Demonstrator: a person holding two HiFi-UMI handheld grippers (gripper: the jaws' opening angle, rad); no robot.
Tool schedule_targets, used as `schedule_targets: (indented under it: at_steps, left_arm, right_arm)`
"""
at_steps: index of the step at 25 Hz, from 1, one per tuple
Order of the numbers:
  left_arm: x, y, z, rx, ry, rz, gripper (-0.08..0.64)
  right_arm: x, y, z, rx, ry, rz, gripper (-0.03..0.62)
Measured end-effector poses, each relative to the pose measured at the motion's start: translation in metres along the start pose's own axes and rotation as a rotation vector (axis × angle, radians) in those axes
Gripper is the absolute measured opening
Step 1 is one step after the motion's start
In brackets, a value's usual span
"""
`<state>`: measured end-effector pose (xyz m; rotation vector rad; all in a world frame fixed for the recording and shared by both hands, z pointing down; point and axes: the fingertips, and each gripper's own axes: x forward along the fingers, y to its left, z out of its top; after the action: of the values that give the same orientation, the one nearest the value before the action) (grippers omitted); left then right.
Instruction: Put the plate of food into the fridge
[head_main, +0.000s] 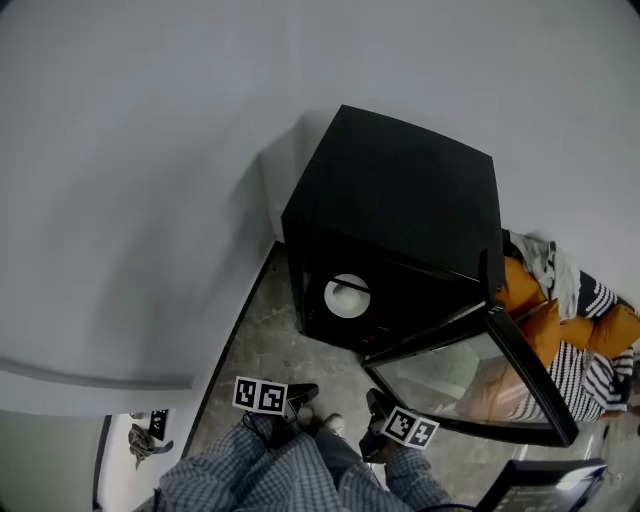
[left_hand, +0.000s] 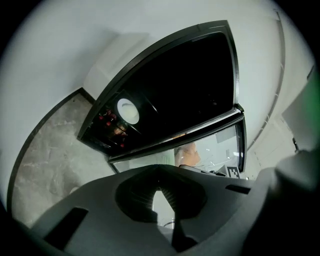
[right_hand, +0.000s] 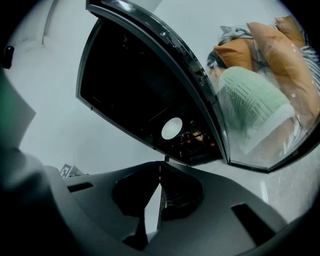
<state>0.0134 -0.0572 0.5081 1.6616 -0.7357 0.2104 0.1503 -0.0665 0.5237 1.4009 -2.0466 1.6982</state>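
A black mini fridge (head_main: 400, 190) stands on the floor against the wall, and its glass door (head_main: 480, 385) is swung open to the right. A white plate (head_main: 347, 296) rests on a shelf inside the dark interior; I cannot make out the food on it. The plate (left_hand: 127, 110) also shows in the left gripper view, and the plate (right_hand: 171, 128) in the right gripper view. My left gripper (head_main: 303, 395) and right gripper (head_main: 376, 402) hang close to my body, well short of the fridge. The left gripper (left_hand: 159, 169) and the right gripper (right_hand: 160, 167) are both shut with nothing between their jaws.
Orange cushions (head_main: 560, 330) and striped cloth (head_main: 590, 370) lie to the right, beyond the door. A pale green knitted item (right_hand: 252, 100) shows through the glass. Small red items (left_hand: 107, 120) sit low inside the fridge. Grey stone floor (head_main: 260, 340) lies in front, and checked trouser legs (head_main: 270, 470) are below.
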Motion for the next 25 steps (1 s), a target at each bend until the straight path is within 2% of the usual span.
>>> schedule_targets:
  at_steps: [4, 8, 16, 21, 25]
  left_arm:
    - [-0.007, -0.048, 0.028, 0.096, -0.103, -0.068, 0.007]
    - [-0.016, -0.094, 0.052, 0.209, -0.171, -0.115, 0.008]
    - [-0.051, -0.176, 0.095, 0.501, -0.362, -0.125, 0.006]
    - [-0.079, -0.222, 0.109, 0.575, -0.452, -0.164, 0.008]
    - [-0.097, -0.253, 0.119, 0.638, -0.505, -0.195, 0.006]
  right_arm:
    - [-0.013, 0.034, 0.019, -0.08, -0.031, 0.058, 0.008]
    - [-0.029, 0.076, 0.043, -0.143, -0.096, 0.134, 0.008]
    - [-0.076, 0.157, 0.096, -0.352, -0.264, 0.25, 0.008]
    - [-0.112, 0.201, 0.12, -0.486, -0.376, 0.3, 0.008]
    - [-0.125, 0.221, 0.133, -0.522, -0.389, 0.28, 0.008]
